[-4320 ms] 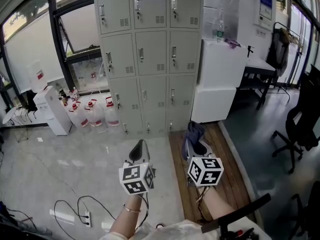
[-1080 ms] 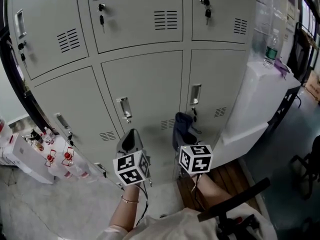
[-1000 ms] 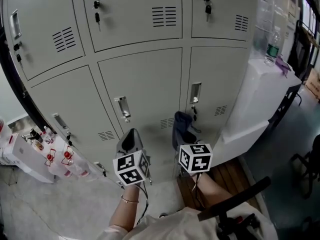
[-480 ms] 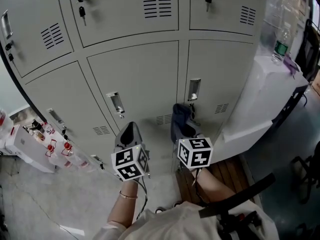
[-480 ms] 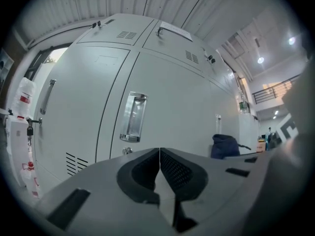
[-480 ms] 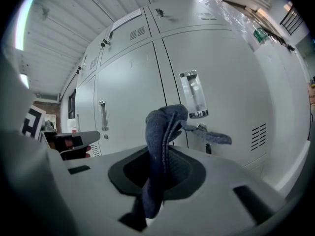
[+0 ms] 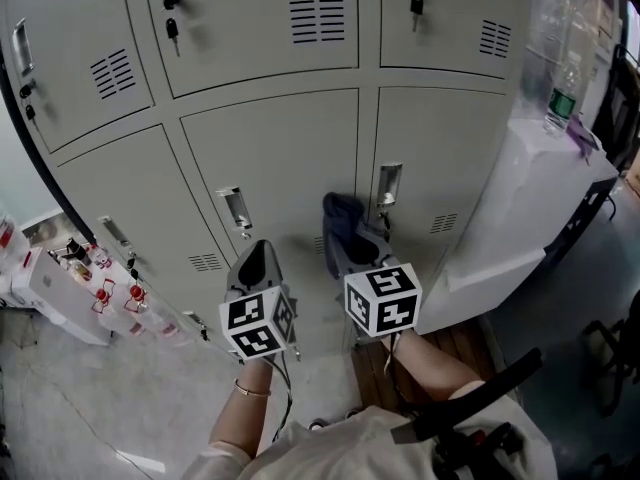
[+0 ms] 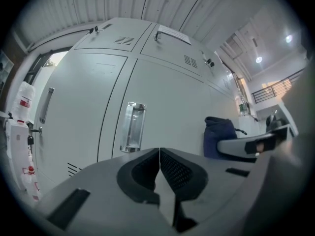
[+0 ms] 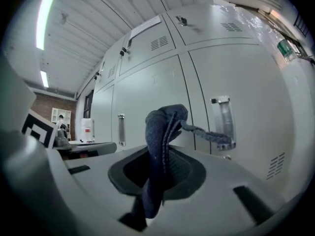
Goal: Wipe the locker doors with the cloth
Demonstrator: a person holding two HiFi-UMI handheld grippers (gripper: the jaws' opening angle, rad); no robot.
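Gripping the cloth (image 9: 158,132) tight in the right claw (image 9: 156,173), blue bunch sticking up past the tips. Lifted a bit and slid left since half a second ago. Just ahead of the claw, a door (image 7: 290,148); up to the right, a handle (image 7: 388,183). Looks ready to start wiping; cannot tell if touching yet. Off to the left, pinched shut on nothing: the left claw (image 8: 159,168).
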